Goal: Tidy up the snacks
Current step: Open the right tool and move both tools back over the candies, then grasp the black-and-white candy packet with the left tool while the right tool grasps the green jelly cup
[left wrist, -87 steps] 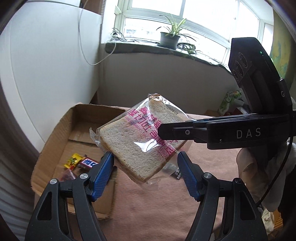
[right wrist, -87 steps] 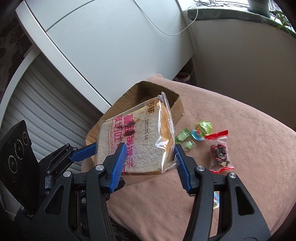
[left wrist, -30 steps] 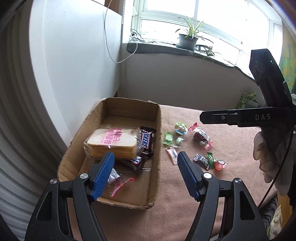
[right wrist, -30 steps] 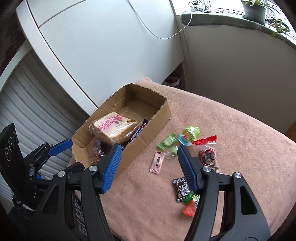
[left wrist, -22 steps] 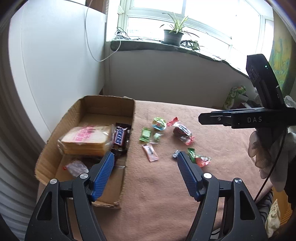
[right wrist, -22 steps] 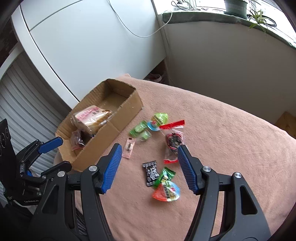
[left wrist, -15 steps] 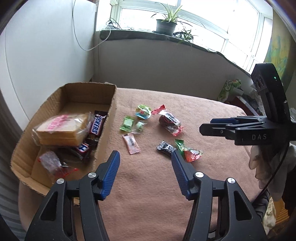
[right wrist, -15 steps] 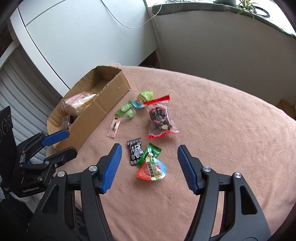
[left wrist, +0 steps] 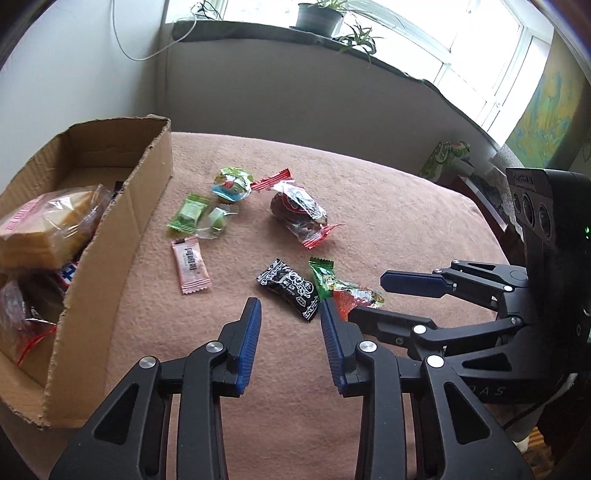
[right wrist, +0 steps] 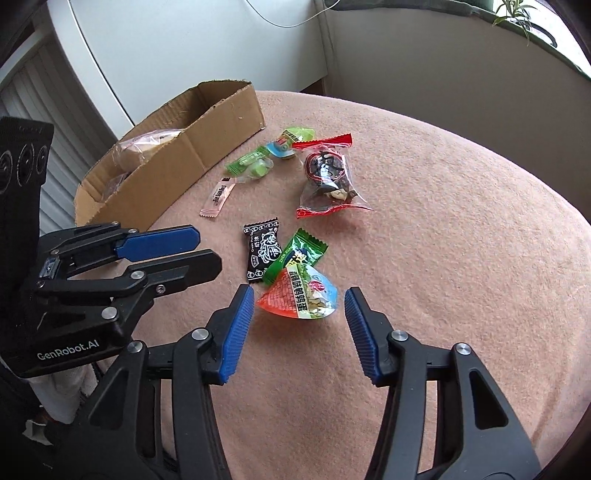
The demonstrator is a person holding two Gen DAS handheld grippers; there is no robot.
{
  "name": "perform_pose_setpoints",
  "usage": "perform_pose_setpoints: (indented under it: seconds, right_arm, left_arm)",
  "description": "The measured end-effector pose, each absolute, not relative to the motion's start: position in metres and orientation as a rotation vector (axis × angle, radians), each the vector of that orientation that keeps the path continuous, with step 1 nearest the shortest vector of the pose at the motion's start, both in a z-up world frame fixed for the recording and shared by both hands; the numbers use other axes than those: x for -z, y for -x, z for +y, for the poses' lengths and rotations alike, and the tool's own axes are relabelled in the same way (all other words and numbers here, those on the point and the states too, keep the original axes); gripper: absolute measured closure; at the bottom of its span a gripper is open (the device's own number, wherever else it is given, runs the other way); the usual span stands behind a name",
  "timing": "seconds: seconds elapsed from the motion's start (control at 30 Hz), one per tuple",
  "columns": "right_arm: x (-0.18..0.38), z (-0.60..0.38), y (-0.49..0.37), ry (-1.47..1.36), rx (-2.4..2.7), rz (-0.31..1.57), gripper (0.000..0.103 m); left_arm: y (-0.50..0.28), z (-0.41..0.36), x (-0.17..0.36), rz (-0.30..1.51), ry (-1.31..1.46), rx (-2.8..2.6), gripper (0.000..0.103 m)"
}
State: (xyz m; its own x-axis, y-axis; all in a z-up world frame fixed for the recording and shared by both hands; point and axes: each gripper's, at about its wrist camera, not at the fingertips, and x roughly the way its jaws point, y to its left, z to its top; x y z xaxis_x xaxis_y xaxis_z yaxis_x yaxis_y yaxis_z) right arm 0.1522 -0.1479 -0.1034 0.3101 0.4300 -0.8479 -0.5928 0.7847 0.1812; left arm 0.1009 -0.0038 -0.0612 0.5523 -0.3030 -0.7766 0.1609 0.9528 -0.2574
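Several wrapped snacks lie loose on the pink cloth. My left gripper (left wrist: 290, 306) is open and empty, just short of a black candy packet (left wrist: 290, 289). My right gripper (right wrist: 299, 295) is open and empty, its jaws on either side of a red and green snack bag (right wrist: 299, 297); the black packet (right wrist: 261, 250) lies left of it. Farther off lie a clear bag of dark snacks (right wrist: 327, 181), green candies (left wrist: 190, 214) and a pink sachet (left wrist: 190, 264). The cardboard box (left wrist: 122, 236) at the left holds bagged bread (left wrist: 44, 229) and other snacks.
The pink cloth (right wrist: 443, 221) covers the whole table top. A white cabinet (right wrist: 184, 44) and a grey wall stand behind it. A window sill with potted plants (left wrist: 321, 14) runs along the back. Each gripper shows in the other's view.
The bread went from my grippers into the box. Both grippers then swung right and down to the loose snacks, and the left jaws have narrowed.
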Motion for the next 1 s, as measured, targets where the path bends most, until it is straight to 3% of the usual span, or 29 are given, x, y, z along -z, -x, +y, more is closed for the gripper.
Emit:
perform_pose_setpoints:
  seconds: [0.1,1.0]
  right_arm:
    - [0.108,-0.147,-0.154,0.189,-0.678,1.059,0.056]
    - [0.114,-0.187,-0.181,0.189,-0.545,1.061,0.062]
  left_arm:
    - [-0.108,-0.007,0.067,0.963,0.164,0.273,0.079]
    - [-0.149,-0.078,0.089,0.971,-0.091,0.228,0.08]
